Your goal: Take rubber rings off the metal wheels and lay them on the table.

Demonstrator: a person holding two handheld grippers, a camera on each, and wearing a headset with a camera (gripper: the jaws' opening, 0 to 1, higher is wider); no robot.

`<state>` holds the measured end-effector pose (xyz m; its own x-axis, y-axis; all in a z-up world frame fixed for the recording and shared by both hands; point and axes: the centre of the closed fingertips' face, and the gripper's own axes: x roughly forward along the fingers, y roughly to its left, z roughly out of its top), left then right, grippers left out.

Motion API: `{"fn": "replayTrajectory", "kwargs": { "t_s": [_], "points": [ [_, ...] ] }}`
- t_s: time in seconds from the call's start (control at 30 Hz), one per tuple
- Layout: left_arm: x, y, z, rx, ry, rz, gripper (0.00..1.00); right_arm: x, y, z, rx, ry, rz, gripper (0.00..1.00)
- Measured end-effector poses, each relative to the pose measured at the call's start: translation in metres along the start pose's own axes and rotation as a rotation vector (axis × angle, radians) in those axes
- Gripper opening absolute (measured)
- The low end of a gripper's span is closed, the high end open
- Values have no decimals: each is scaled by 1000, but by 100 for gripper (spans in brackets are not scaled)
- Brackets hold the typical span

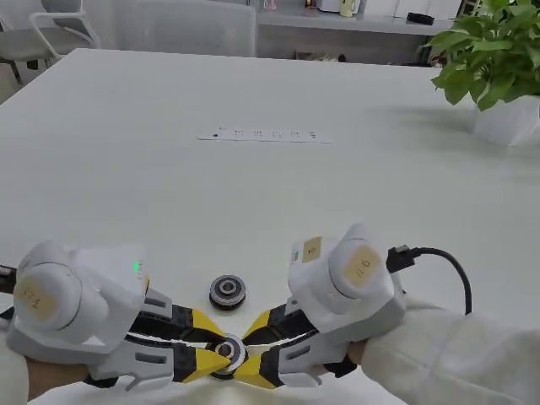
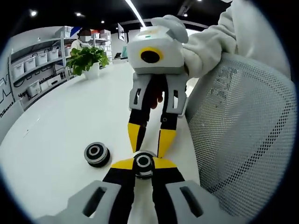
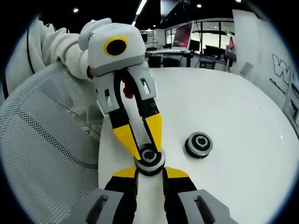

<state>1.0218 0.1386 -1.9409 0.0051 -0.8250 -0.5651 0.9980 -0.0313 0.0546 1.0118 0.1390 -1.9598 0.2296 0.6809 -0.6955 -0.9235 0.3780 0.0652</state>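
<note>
The white tabletop (image 1: 253,101) lies wide and mostly bare beyond the held wheel (image 1: 228,348), which sits close to the near edge; a mesh chair (image 2: 243,121) stands just behind that edge; a potted plant (image 1: 489,51) and a power strip (image 1: 263,135) lie well beyond the wheel. The left gripper (image 2: 144,163) and right gripper (image 3: 149,170) meet head-on, the jaws of each closed on the held wheel from opposite sides; a second wheel (image 1: 228,290) lies flat just beyond it, its dark rubber ring (image 3: 190,150) on. No loose ring shows, so the task looks barely begun, both rings left; laying room is ample beyond the held wheel, scant toward the edge.
</note>
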Motion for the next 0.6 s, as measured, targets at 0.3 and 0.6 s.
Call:
{"fn": "replayTrajectory", "kwargs": {
  "t_s": [0.3, 0.6],
  "points": [
    [0, 1, -1, -17, -8, 4, 7, -2, -4, -7, 6, 37, -17, 1],
    [0, 0, 0, -24, -23, 10, 7, -6, -9, -6, 122, 33, -31, 0]
  ]
}}
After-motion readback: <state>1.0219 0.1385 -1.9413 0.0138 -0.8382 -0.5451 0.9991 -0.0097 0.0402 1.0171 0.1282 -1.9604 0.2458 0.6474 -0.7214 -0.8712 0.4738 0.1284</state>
